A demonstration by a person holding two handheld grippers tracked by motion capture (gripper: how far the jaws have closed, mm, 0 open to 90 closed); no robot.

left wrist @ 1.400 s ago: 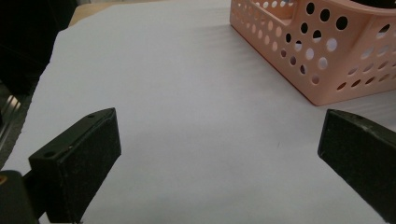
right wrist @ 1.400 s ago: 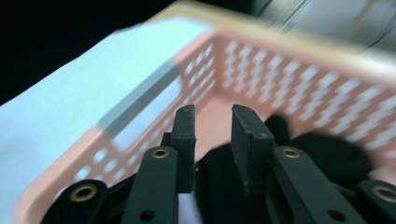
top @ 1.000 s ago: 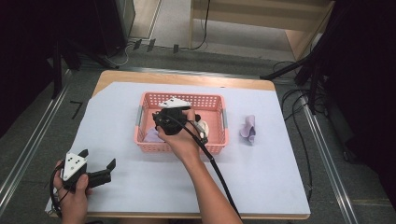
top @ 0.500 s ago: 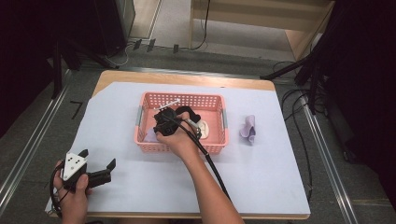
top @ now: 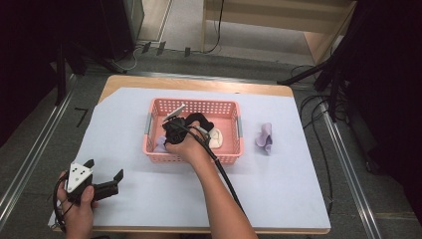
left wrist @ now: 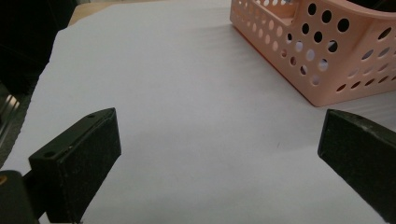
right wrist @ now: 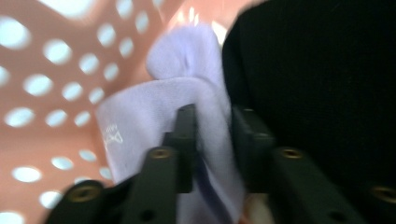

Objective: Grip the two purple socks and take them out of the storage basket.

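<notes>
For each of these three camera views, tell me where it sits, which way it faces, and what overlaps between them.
High view: above the table's near side, looking forward and down; both forearms, left gripper, right gripper.
Left gripper view: on the left gripper, facing white paper; jaws wide apart.
Right gripper view: inside the basket, jaws pinching a lilac cloth.
Shared: the pink perforated plastic basket.

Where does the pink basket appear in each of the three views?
High view: pink basket at the centre of the white sheet.
Left gripper view: its perforated corner at the upper right.
Right gripper view: its holed wall at the left, behind the lilac cloth.
Shared landmark: the round holes in the wall.
</notes>
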